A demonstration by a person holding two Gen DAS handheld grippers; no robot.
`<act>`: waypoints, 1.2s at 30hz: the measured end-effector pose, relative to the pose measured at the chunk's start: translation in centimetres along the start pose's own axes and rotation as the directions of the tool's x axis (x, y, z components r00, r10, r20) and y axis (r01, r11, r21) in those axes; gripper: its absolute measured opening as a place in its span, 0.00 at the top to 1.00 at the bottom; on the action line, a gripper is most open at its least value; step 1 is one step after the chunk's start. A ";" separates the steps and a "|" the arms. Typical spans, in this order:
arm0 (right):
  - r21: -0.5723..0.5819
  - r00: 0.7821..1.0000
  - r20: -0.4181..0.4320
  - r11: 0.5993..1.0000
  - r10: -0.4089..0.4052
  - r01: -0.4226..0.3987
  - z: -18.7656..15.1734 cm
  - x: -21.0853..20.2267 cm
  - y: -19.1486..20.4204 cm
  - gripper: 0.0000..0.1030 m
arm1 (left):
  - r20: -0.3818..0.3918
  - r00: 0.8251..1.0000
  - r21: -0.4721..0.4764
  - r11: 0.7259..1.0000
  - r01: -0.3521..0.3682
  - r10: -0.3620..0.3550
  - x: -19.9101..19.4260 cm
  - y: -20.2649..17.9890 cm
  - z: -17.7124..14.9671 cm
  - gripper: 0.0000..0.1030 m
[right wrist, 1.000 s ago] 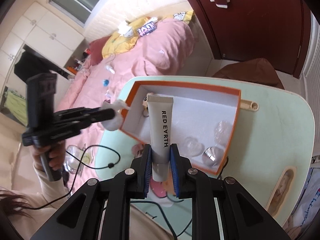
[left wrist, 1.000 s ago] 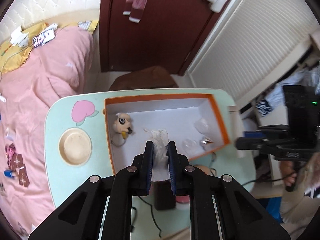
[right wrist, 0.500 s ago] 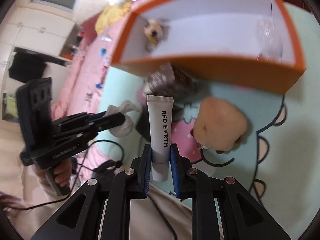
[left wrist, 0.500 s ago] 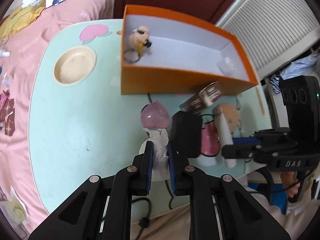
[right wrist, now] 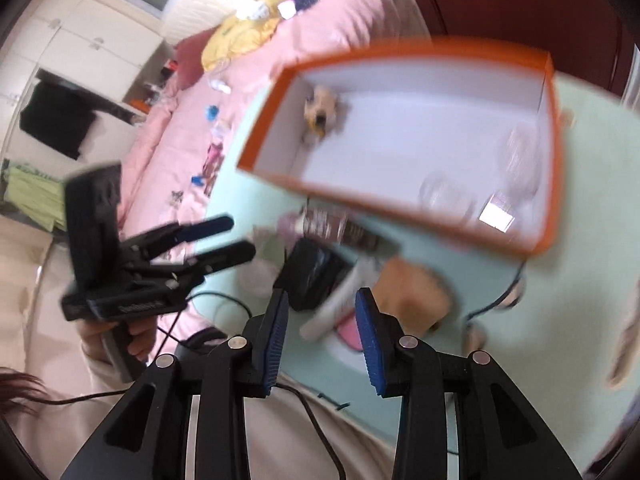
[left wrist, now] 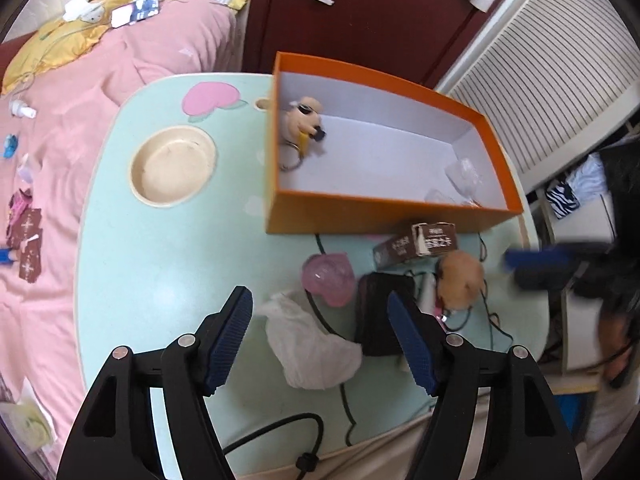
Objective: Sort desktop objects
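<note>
On the green table, I've just opened both claws: left gripper released the tissue, right gripper dropped the tube, both outside the orange box.

Bare tabletop left (clutter right)

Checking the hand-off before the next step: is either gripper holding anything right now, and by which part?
Nothing is held. The left gripper has just opened over the white crumpled bag, which lies on the table. The right gripper has also just opened; the white tube lies below it.
</note>
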State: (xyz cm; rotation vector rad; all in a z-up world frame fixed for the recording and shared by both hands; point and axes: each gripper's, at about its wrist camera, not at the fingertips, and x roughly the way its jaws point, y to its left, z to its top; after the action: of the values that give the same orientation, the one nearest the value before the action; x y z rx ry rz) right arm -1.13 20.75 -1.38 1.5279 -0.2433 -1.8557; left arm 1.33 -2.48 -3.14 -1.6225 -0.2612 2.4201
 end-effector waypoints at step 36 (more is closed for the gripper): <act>-0.093 0.737 -0.560 0.913 -0.378 0.397 10.3 10.4 -5.5 0.65 | 0.028 0.998 -0.031 0.997 0.064 -0.063 -1.5 2.5 0.1 0.31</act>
State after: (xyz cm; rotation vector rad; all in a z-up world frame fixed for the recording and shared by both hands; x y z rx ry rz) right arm -13.31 15.37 -9.67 2.2073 0.3602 -1.5823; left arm 1.59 -5.27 -2.40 -1.5710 -0.3520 2.4031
